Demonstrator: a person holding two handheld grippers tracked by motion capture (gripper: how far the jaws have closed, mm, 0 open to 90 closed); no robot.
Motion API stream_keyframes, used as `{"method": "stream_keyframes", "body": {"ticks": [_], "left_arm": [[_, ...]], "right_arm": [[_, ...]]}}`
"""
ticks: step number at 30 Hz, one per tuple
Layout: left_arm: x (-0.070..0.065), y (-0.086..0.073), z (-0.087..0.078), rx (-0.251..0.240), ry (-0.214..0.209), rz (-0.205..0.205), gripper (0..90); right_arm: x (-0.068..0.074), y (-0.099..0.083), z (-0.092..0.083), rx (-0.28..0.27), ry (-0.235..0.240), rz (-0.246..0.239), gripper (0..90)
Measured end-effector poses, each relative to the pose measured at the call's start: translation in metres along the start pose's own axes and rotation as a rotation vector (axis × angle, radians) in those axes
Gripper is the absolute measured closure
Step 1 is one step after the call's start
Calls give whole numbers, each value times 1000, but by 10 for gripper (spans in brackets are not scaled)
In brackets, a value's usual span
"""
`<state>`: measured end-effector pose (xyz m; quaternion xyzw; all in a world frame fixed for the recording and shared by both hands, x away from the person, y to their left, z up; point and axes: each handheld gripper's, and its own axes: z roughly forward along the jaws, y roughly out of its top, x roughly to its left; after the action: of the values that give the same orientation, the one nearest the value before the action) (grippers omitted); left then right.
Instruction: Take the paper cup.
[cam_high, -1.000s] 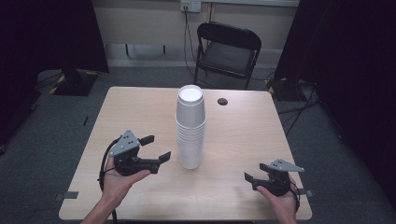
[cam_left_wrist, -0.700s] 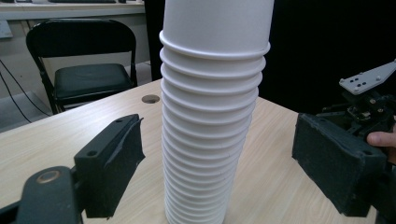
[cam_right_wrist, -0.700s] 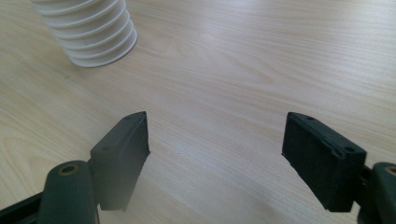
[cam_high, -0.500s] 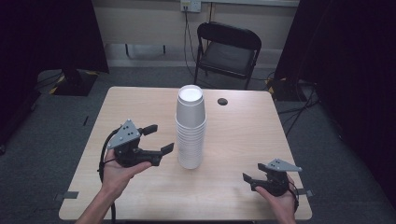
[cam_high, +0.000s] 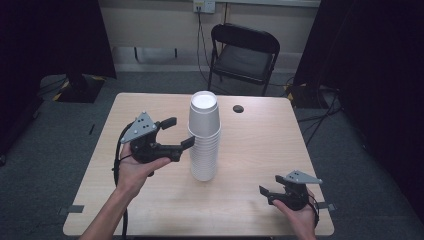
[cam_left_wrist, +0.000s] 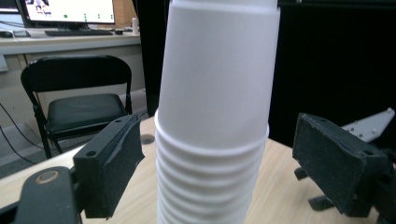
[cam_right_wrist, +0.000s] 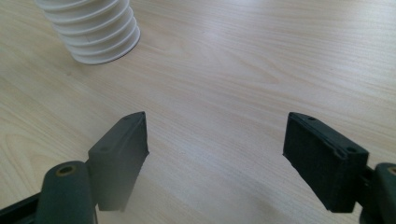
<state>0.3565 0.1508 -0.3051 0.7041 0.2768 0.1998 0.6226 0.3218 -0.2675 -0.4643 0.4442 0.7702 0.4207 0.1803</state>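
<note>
- You hold your left gripper (cam_high: 172, 134) raised beside the stack of white cups (cam_high: 204, 136), which stands near the middle of the table (cam_high: 260, 150); its jaws are spread wide, one on each side of the upper cups, touching neither as far as the left gripper view shows
- The step in hand looks like a reach for the top cup (cam_left_wrist: 219, 70); the next move likely calls for closing gently on its wall above the packed rims and lifting straight up so the stack stays put
- Your right gripper (cam_high: 272, 192) rests low at the table's near right corner, jaws released and empty, well apart from the stack
- A small dark disc (cam_high: 238, 108) lies behind the stack; a black folding chair (cam_high: 245, 50) stands beyond the table; nothing blocks the reach
</note>
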Motion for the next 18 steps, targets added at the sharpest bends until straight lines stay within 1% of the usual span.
{"method": "stream_keyframes", "body": {"ticks": [2, 3, 4, 5, 6, 7, 10, 13, 15, 18], "left_arm": [[-1, 7, 3, -10, -1, 12, 156], [-1, 9, 4, -13, -2, 12, 156], [-2, 13, 6, -9, 2, 22, 155], [-2, 15, 8, -5, 5, 22, 155], [-2, 18, 10, 13, 5, 11, 155], [-3, 21, 12, 34, 10, 8, 155], [-2, 28, 17, 27, 16, 4, 157], [-1, 34, 23, 25, 1, -8, 157], [0, 36, 28, 36, -16, 3, 156], [0, 38, 36, 47, -25, 6, 155]], "right_arm": [[0, 0, 0, -2, -2, 1, 217], [-1, 0, 0, -2, 0, 2, 217], [-1, 0, 0, -3, -1, 2, 216], [0, 0, 1, -3, 0, 1, 216], [0, 0, 1, -2, 1, 0, 216], [0, 0, 1, -2, 0, 0, 216], [0, 0, 0, -5, -4, 1, 215], [0, 0, 1, -6, -2, 1, 215], [0, 0, 1, -4, -2, 0, 215], [-1, 0, 1, -10, 8, 10, 218]]}}
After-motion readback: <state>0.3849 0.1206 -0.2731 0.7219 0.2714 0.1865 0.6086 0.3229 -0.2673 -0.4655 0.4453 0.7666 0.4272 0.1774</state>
